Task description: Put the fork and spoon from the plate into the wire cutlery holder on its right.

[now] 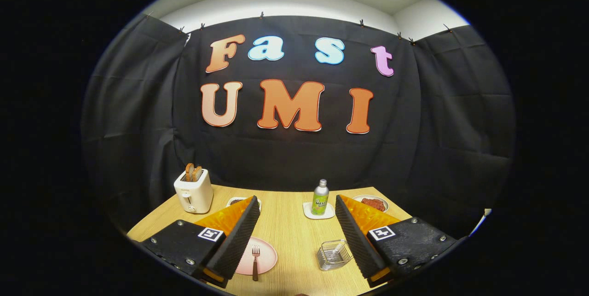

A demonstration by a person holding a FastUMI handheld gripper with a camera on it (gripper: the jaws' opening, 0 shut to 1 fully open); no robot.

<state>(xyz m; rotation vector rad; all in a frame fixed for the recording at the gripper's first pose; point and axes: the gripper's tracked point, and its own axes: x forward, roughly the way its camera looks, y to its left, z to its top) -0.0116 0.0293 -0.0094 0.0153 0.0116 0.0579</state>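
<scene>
Gripper (294, 240) fingers spread wide over wooden table (290, 222), holding nothing, fork (255, 261) on pink plate (264, 261) near left finger, wire cutlery holder (333, 254) right of it

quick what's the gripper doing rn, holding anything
gripper: open, fingers wide apart, holding nothing; the fork on the pink plate and the wire cutlery holder lie between and below them.

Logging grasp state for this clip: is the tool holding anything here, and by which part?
Nothing is held. The tool is open, its fingers spread wide above the table, with the fork on the pink plate and the wire cutlery holder lying untouched between them.
</scene>
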